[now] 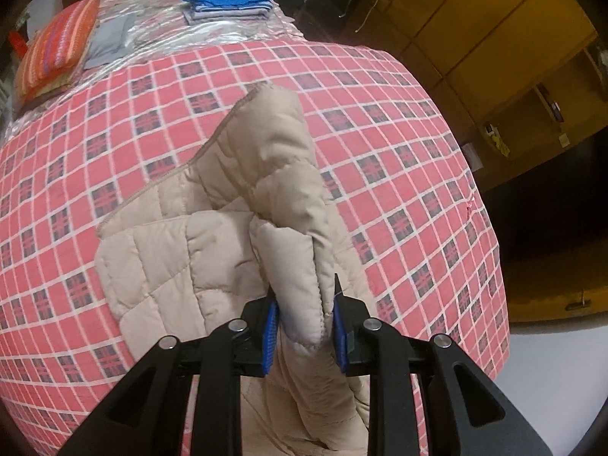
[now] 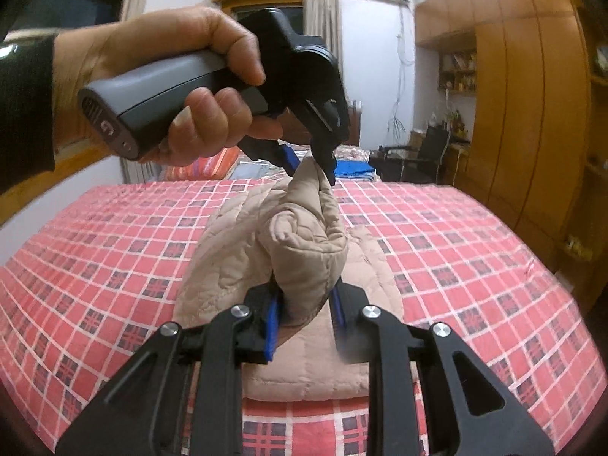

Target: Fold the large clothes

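a beige quilted jacket (image 1: 212, 250) lies on a bed (image 1: 399, 144) covered with a red checked spread, its bulk resting near the middle of the spread and part of it lifted clear. the left gripper (image 1: 304, 326) has its jaws closed on a thick padded fold of the jacket, the blue pads (image 1: 270, 338) pressing the fabric from both sides; from this fold the cloth rises ahead of the gripper and drops back to the spread. the right gripper (image 2: 304, 319) likewise clamps a bunched, rolled part of the jacket between its fingers, with the flat remainder of the garment spread on the bed beneath it. in the right wrist view a hand (image 2: 171, 87) with a dark sleeve holds the grey handle of the other gripper (image 2: 313, 163), whose tips pinch a raised peak of the same jacket above the bed, so the garment is held off the spread at two points close together. at the far end of the bed, on a silvery patterned sheet, sit a striped orange pillow (image 1: 57, 49), a grey cloth (image 1: 110, 41) just beside it, and a stack of folded clothes (image 1: 228, 3) topped in blue (contents of the stack below the top cannot be told apart). a yellow wooden wardrobe (image 1: 494, 26) stands to the right of the bed, and a dark chair (image 2: 421, 155) is near the far corner.
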